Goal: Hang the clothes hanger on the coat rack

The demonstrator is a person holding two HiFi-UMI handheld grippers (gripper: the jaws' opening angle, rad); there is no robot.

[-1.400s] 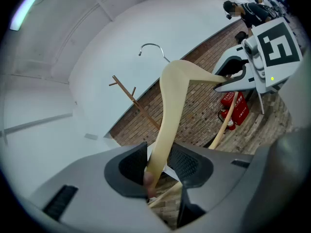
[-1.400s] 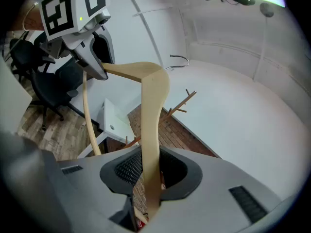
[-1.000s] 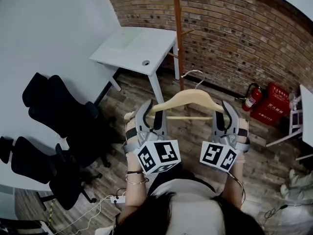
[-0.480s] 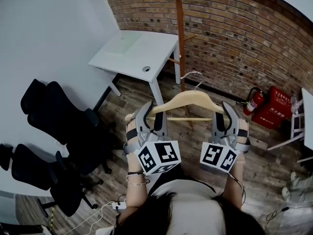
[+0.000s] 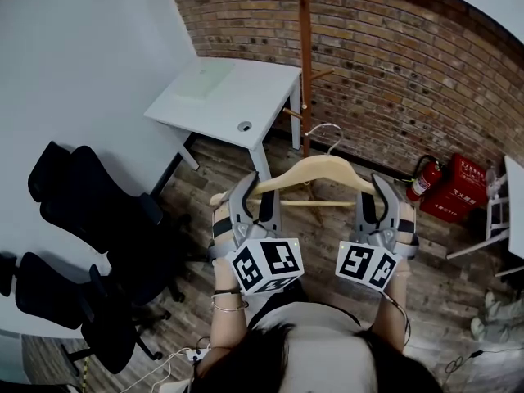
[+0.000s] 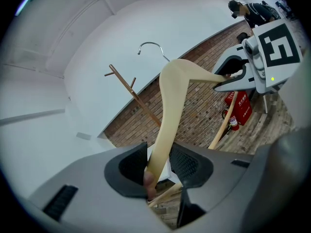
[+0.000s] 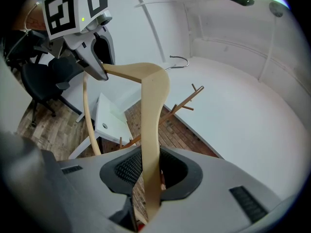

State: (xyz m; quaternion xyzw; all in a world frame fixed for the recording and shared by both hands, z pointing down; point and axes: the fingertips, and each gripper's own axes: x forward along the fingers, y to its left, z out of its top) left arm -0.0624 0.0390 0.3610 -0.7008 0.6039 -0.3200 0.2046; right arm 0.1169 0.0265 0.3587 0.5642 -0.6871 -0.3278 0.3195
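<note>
**A:** How far along is the hanging?

**B:** Not hung yet; the tall brown wooden coat rack [image 5: 305,56] stands at the far side, well apart from the pale curved wooden clothes hanger with a metal hook [image 5: 315,167], which is held level in mid-air; the left gripper [image 5: 255,193] is clamped on its left end, the right gripper [image 5: 374,193] on its right end.

**A:** And the room?

**B:** Red brick wall [image 5: 393,47] at the far side; wood-plank floor [image 5: 319,236] below; white rectangular table [image 5: 221,97] left of the rack; black office chairs [image 5: 90,187] near left.
</note>
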